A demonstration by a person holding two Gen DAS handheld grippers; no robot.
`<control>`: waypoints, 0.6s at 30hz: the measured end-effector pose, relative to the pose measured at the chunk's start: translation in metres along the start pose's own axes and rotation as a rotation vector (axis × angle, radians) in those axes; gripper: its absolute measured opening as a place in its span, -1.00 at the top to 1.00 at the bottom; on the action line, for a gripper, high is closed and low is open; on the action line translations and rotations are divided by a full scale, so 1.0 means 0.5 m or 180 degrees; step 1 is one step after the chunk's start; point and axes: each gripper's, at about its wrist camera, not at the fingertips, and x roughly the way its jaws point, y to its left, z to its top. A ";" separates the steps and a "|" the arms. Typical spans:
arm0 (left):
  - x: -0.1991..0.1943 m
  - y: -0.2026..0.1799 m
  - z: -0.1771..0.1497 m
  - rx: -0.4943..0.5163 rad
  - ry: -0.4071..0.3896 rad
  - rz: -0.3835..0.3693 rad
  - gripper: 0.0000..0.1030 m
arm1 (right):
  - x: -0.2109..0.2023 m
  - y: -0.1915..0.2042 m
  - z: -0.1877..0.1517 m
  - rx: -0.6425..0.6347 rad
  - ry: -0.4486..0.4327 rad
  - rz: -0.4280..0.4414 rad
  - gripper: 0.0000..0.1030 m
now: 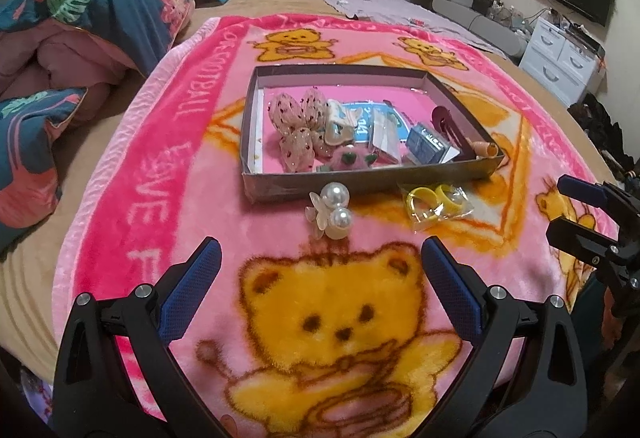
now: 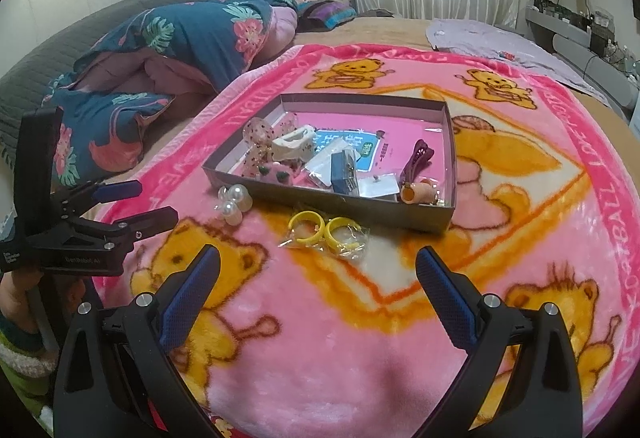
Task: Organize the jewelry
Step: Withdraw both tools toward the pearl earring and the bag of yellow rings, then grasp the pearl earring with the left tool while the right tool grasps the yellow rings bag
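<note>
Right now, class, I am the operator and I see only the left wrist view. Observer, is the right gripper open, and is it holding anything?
Observer: The right gripper is open wide, with nothing between its fingers.
Operator: What lies straight ahead of it?
Observer: The bag of yellow rings, on the blanket, outside the box.
Operator: The box wall hides most of the near right corner from me. What is there?
Observer: A tan clip lies inside that corner, next to a purple clip.
</note>
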 end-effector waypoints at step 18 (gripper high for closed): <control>0.113 0.018 0.021 -0.0161 0.0230 -0.0112 -0.54 | 0.180 -0.051 0.008 0.0219 0.0463 0.0028 -0.88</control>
